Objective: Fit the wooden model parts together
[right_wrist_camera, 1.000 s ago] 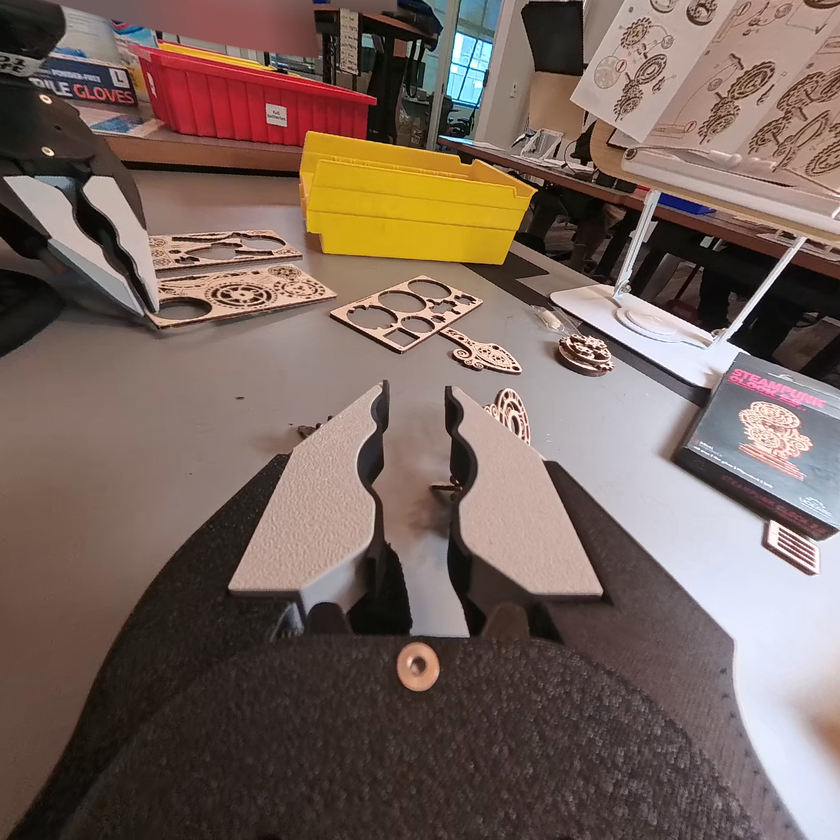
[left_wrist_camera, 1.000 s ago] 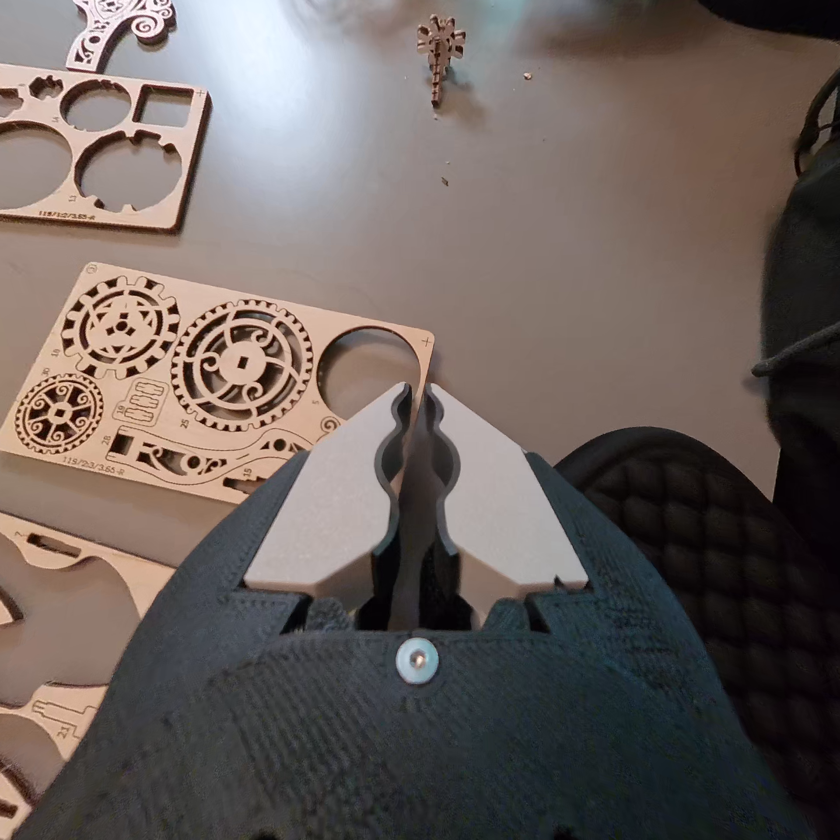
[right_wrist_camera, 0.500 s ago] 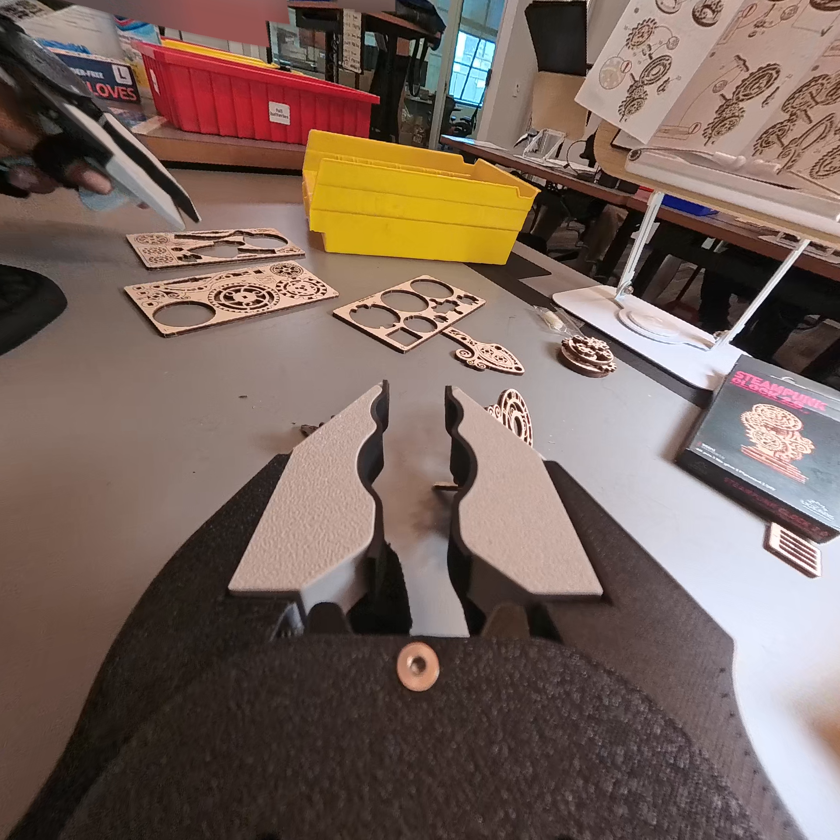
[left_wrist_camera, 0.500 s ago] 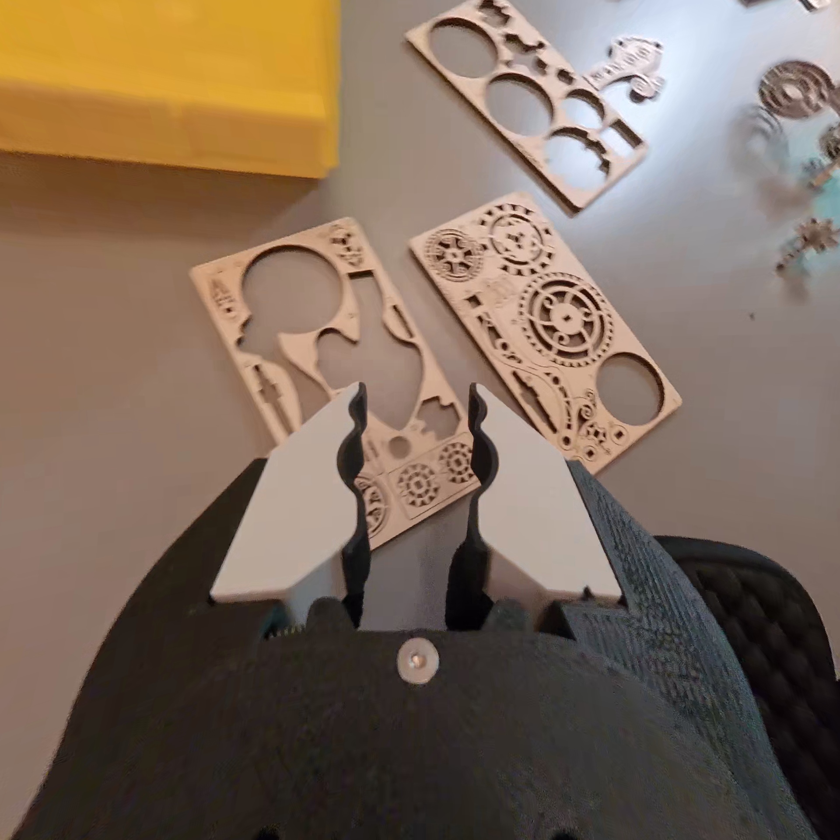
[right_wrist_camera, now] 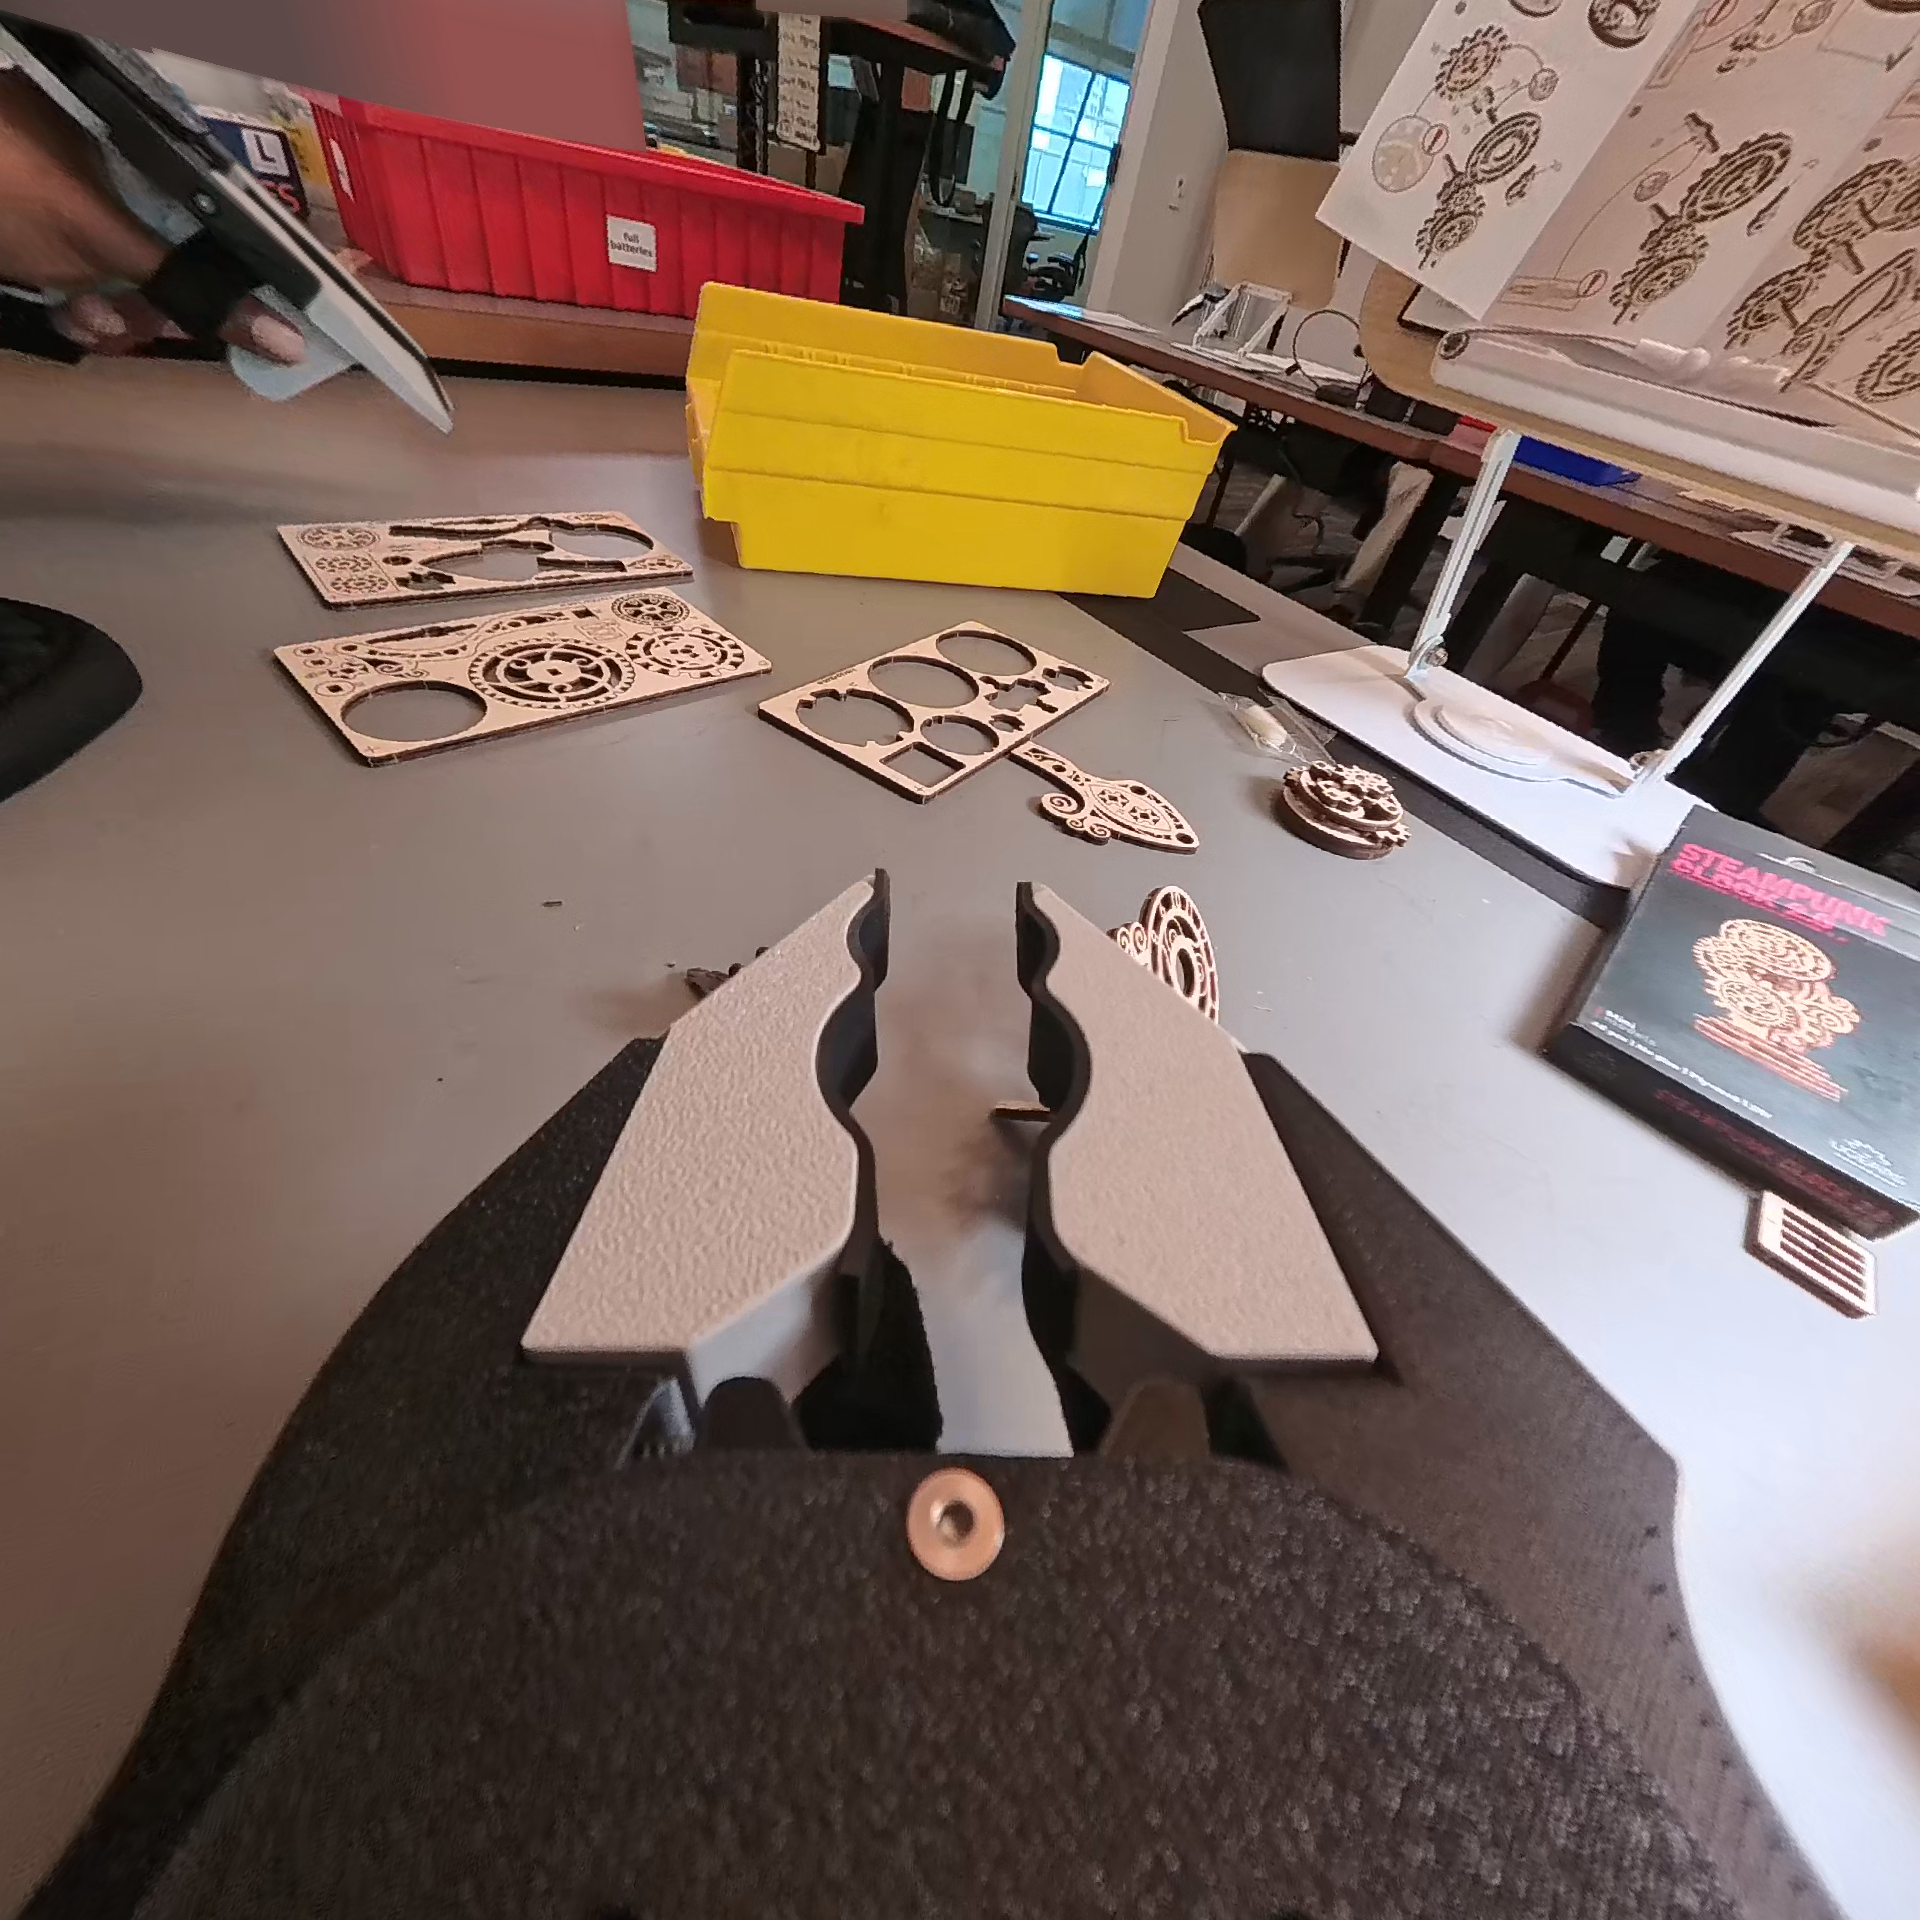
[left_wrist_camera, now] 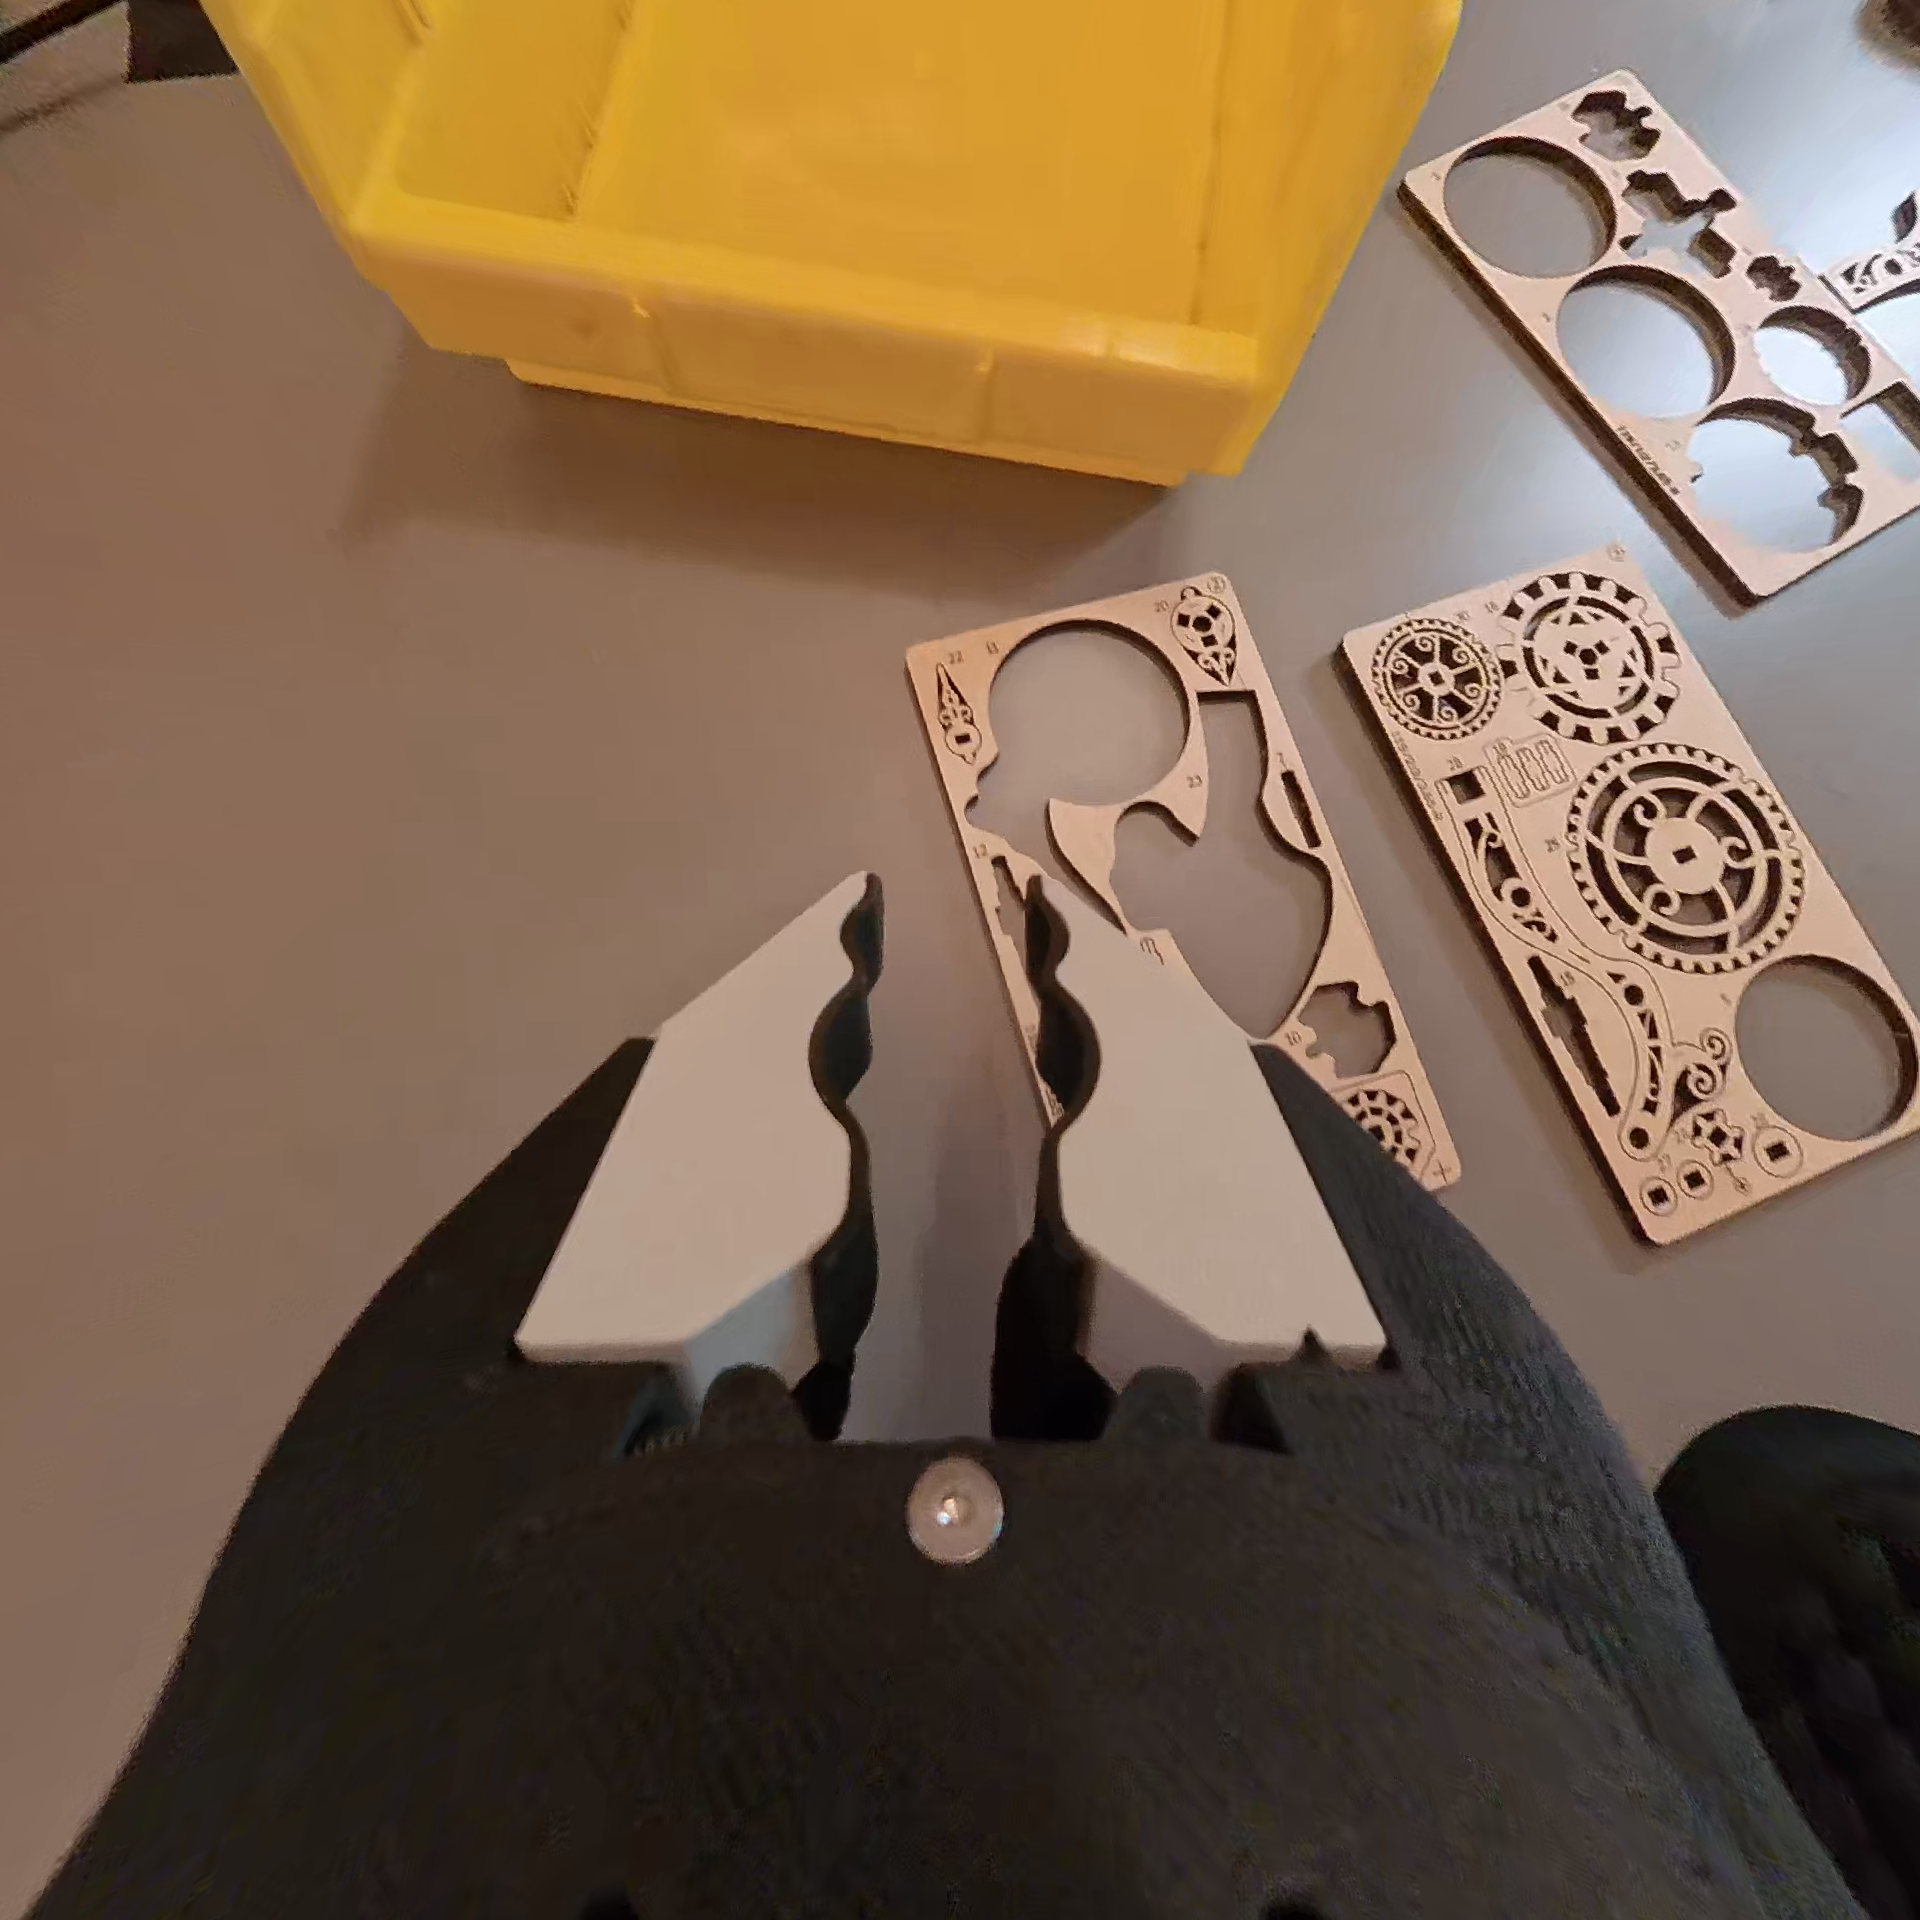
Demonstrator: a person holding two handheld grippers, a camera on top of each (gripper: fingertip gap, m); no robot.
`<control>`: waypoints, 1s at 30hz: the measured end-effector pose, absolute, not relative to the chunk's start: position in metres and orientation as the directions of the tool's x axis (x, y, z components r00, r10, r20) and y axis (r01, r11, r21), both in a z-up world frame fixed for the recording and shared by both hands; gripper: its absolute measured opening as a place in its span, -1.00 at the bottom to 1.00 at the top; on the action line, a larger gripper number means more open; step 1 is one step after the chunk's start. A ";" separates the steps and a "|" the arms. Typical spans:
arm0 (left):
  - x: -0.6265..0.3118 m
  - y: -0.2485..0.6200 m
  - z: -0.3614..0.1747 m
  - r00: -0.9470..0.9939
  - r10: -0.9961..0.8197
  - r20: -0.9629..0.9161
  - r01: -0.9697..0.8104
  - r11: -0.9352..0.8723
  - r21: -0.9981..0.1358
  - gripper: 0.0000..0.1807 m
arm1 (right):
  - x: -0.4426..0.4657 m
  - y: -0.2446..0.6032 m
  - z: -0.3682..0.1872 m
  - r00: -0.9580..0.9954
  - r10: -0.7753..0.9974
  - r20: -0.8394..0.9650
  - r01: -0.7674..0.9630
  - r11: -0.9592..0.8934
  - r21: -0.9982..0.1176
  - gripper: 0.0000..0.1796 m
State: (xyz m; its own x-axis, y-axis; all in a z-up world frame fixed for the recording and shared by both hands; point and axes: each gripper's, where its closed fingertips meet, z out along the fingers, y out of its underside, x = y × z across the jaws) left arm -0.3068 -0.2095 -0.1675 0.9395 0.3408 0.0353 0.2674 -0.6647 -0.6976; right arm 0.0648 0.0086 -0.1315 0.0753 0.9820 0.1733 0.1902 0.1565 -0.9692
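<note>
Left gripper (left_wrist_camera: 951, 914): held above the grey table (left_wrist_camera: 416, 779), jaws parted by a clear gap, nothing between them; its right finger overlaps the near edge of a wooden part sheet (left_wrist_camera: 1174, 862) with large cut-outs. From the right wrist view this gripper (right_wrist_camera: 416, 390) shows at 10 o'clock, raised off the table in a person's hand (right_wrist_camera: 125, 260). Right gripper (right_wrist_camera: 951, 914): low over the table, jaws likewise apart and empty; a small wooden piece (right_wrist_camera: 1023, 1110) pokes out beside the inner edge of its right finger, contact cannot be told. Gear sheet (left_wrist_camera: 1621, 883): flat, at 2 o'clock of the left gripper, just beside the cut-out sheet, gears unpunched, one round hole vacant. Third sheet (left_wrist_camera: 1683, 322), mostly holes: at 1 o'clock, near the picture's right edge. Yellow bin (left_wrist_camera: 831, 208): at 12 o'clock, apart from the sheets. Right wrist view, loose items: round fretwork disc (right_wrist_camera: 1174, 951) standing on edge just right of the right finger; ornate flat piece (right_wrist_camera: 1117, 805) at 12 to 1 o'clock, touching the holed sheet's corner; assembled gear cluster (right_wrist_camera: 1340, 805) at 1 o'clock; dark product box (right_wrist_camera: 1766, 1029) at 3 o'clock with a small slatted wooden piece (right_wrist_camera: 1813, 1257) before it; white stand (right_wrist_camera: 1455, 707) bearing instruction pages (right_wrist_camera: 1662, 156) at 2 o'clock; red bin (right_wrist_camera: 582, 223) behind.
</note>
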 end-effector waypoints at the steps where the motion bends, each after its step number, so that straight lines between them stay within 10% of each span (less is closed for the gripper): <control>1: -0.308 -0.207 -0.168 0.941 0.339 0.027 0.261 -0.669 -0.696 -0.76 | 0.065 0.009 -0.131 0.077 0.982 0.172 0.189 0.155 -0.970 -0.76; 30: -0.222 -0.239 -0.197 0.984 0.155 0.092 0.180 -0.829 -0.530 -1.00 | 0.065 0.010 -0.133 0.084 0.981 0.175 0.197 0.156 -0.968 -0.76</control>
